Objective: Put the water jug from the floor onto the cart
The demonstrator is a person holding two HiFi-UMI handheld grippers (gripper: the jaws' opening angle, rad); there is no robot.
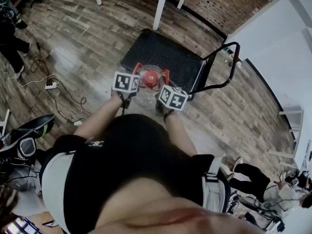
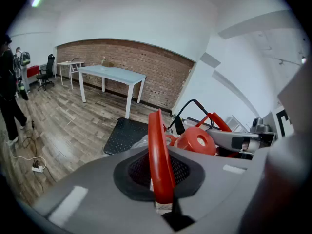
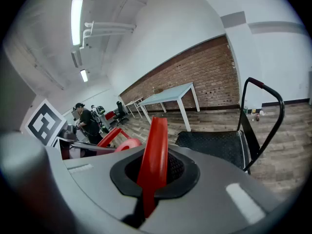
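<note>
head view: the clear water jug (image 1: 145, 96) with its red cap (image 1: 150, 79) is at the 6 o'clock edge of the black cart (image 1: 165, 57). the left gripper (image 1: 131, 82) at the jug's 9 o'clock pinches the left handle (image 2: 157, 150). the right gripper (image 1: 165, 92) at 3 o'clock pinches the right handle (image 3: 155, 150). both pairs of fingers are nearly together.

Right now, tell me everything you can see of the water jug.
The water jug is clear plastic, upright, with a red cap and two red handles beside it. The left tool is shut on one handle, the right tool on the other. It is at the near edge of the black cart.
</note>
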